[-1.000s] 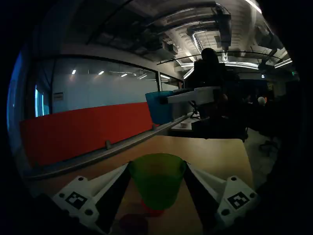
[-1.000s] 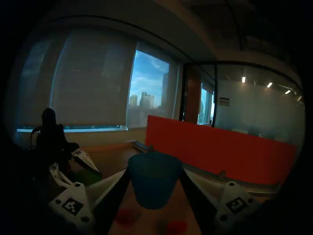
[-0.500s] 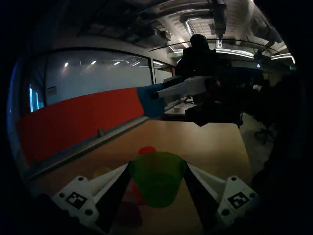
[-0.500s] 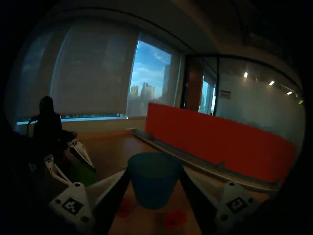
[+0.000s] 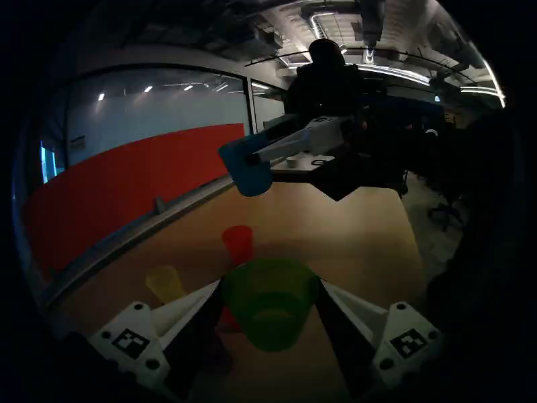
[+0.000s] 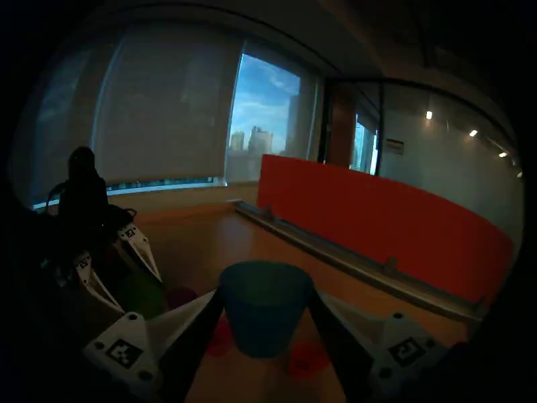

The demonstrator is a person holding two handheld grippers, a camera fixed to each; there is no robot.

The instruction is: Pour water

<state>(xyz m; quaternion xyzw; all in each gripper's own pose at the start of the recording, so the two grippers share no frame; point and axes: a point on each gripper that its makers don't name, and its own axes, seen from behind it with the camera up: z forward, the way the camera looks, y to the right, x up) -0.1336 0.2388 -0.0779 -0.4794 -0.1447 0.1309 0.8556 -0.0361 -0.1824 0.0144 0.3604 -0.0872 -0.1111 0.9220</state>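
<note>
Clamping green cup (image 5: 270, 319) between both fingers of left gripper (image 5: 270, 287), upright, mouth open upward. Not telling whether resting on the surface (image 5: 356, 228) or lifted just off it.

Clamping blue cup (image 6: 264, 326) between both fingers of right gripper (image 6: 265, 295) in the same way, fingers pressing either side.

Noting the change over the last second, left gripper view:
- Blue cup coming down from level with the top of the red partition (image 5: 121, 178), drawing nearer, sliding left.
- Starting upright; now tipping, rim leaning over to one side.
- Hanging ahead of and above the green cup, well off the surface, not touching it.

Noting also both cameras pitching downward: more surface showing, red cup (image 5: 238, 243) and yellow cup (image 5: 164, 282) coming into sight, standing beyond the green one. Right gripper view likewise gaining surface and losing ceiling.

Judging this as the approach to the pour:
- Carrying the source cup toward the receiving cup, beginning the tilt early.
- Seeing no stream yet.
- Probably not yet lining blue rim over green mouth; needing further travel toward it before tipping more, otherwise risking a spill onto the surface.

Failing to make out contents of blue cup. Seeing a pale arc low inside green cup; not telling whether water.
</note>
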